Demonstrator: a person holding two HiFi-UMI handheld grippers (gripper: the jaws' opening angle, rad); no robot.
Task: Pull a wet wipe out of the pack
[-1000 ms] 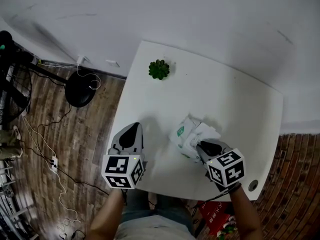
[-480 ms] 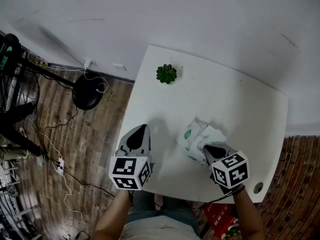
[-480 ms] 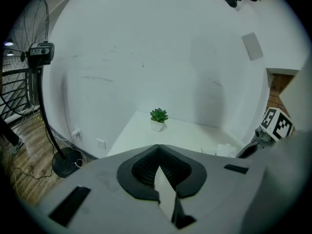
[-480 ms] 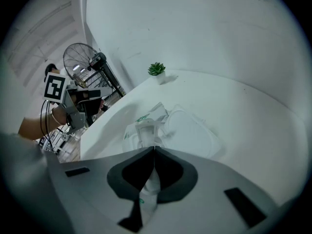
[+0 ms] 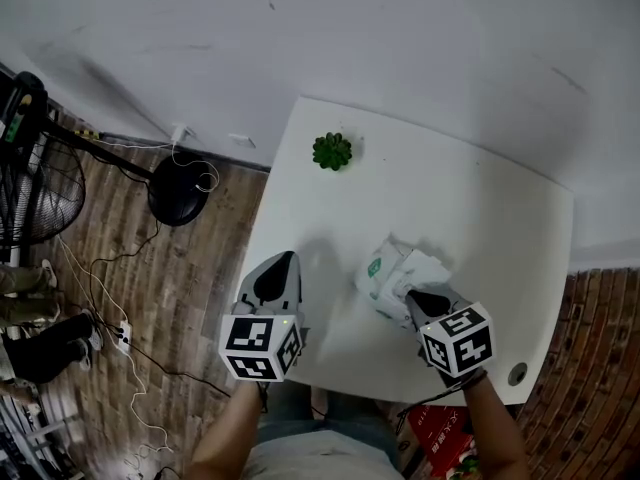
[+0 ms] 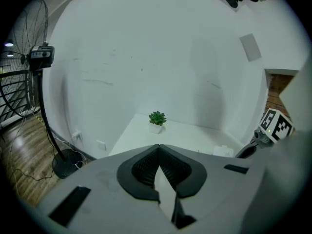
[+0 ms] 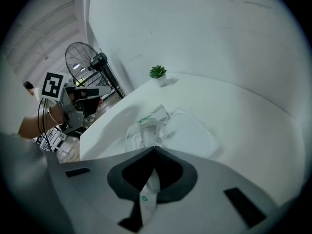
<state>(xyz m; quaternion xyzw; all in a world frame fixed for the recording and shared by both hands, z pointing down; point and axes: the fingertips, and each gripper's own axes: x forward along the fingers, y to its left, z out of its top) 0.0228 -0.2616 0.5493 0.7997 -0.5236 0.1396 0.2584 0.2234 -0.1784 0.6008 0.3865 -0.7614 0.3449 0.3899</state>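
A white wet wipe pack [image 5: 384, 274] with green print lies on the white table [image 5: 455, 193], near its front edge. My right gripper [image 5: 413, 299] is at the pack's near end. In the right gripper view the pack [image 7: 187, 133] lies just past the jaws, and the right gripper [image 7: 153, 151] is shut on a white strip with a green mark, the pack's flap [image 7: 147, 186]. My left gripper [image 5: 279, 265] hovers over the table's left front part, apart from the pack. Its jaws [image 6: 157, 148] are shut with nothing between them.
A small green plant [image 5: 332, 151] in a white pot stands at the table's far left. Left of the table, on the wooden floor, are a fan base [image 5: 176, 193], a standing fan [image 7: 87, 58] and cables [image 5: 95, 288]. A wall [image 5: 400, 38] runs behind.
The head view has shifted a little to the left. Both grippers and the pack keep nearly the same places on the table.
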